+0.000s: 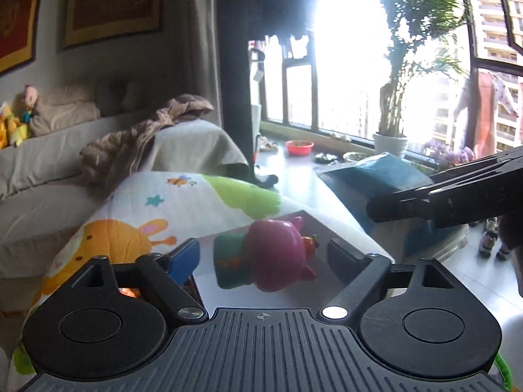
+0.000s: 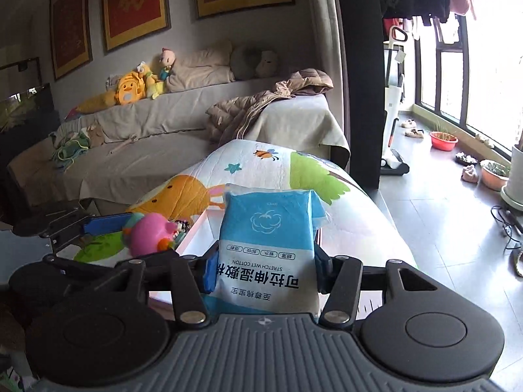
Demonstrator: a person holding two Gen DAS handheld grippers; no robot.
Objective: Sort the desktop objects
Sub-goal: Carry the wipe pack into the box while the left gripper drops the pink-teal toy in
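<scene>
Jaws of the right gripper (image 2: 266,272) clamp a blue cotton-wipe pack (image 2: 266,248). Left gripper (image 1: 264,254) stands wide open around a pink pig toy (image 1: 278,254), pads clear of it.

A home living room is showing: a covered sofa (image 2: 137,150) bearing plush toys (image 2: 137,86), framed wall art (image 2: 137,3), potted plants (image 1: 390,137).

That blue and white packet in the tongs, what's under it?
Under the wet-cotton packet, gripped by the right tongs, only the cartoon-print cloth shows, and a pale box edge to its left. The packet and the tongs' body hide whatever lies directly beneath.
</scene>
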